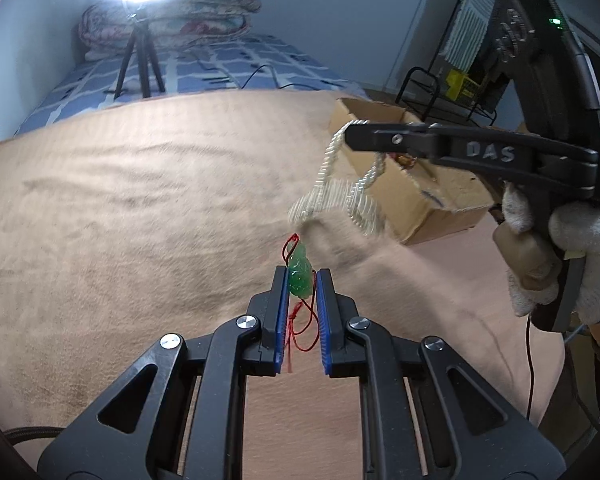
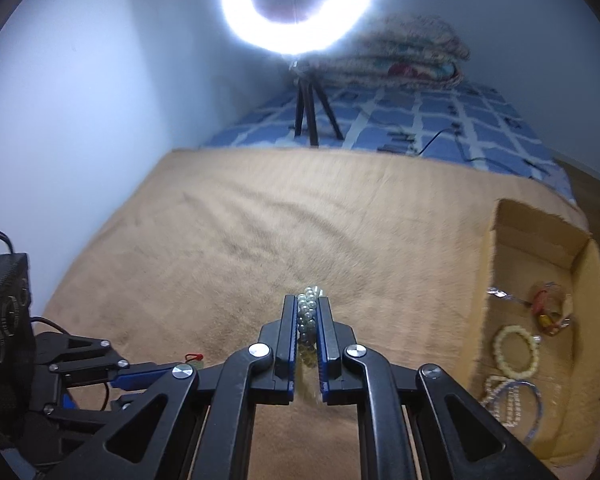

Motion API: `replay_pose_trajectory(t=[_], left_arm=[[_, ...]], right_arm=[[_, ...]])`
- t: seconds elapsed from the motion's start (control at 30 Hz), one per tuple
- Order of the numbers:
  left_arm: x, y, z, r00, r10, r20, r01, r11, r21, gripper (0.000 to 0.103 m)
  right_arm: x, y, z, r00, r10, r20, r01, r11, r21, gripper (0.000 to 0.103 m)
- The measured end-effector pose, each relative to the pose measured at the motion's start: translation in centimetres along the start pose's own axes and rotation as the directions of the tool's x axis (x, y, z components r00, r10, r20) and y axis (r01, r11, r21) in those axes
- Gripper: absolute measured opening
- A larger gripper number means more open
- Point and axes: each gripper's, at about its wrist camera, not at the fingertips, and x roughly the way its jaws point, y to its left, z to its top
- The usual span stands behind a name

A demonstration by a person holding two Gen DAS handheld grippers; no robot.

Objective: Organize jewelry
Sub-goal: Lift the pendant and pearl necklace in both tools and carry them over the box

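Note:
My left gripper (image 1: 303, 274) is shut on a green carved pendant (image 1: 300, 274) whose red cord (image 1: 300, 328) dangles between the fingers, above the tan blanket (image 1: 140, 208). My right gripper (image 2: 308, 300) is shut on a pale bead necklace (image 2: 308, 312). Seen from the left wrist view, the right gripper (image 1: 350, 134) hangs in the air near the cardboard box (image 1: 412, 204), with the bead necklace (image 1: 332, 196) swinging blurred below it. In the right wrist view the cardboard box (image 2: 540, 248) lies at the right and the left gripper (image 2: 180, 365) at lower left.
Inside the box lie a cream bead bracelet (image 2: 516, 350), an amber piece (image 2: 548, 308) and more strands with a blue ring (image 2: 512, 400). A ring light on a tripod (image 2: 296, 4) stands on the blue checked sheet (image 2: 420, 124) behind. Folded quilts (image 2: 404, 56) sit at the far end.

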Motion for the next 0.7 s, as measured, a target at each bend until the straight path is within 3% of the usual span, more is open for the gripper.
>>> replay_pose_trajectory(t=[0.43, 0.7], left_arm=[[0.5, -4.5, 2.7, 0.998, -0.051, 0.024, 0.050, 0.997, 0.062, 0.012], [0.1, -7.3, 5.7, 0.994, -0.086, 0.061, 0.079, 0.991, 0.106, 0.012]], right_arm=[[-7.5, -3.8, -0.4, 0.993, -0.023, 0.112, 0.018, 0.999, 0.040, 0.005], [-12.6, -6.6, 0.2, 0.976, -0.028, 0.216, 0.007, 0.995, 0.098, 0.005]])
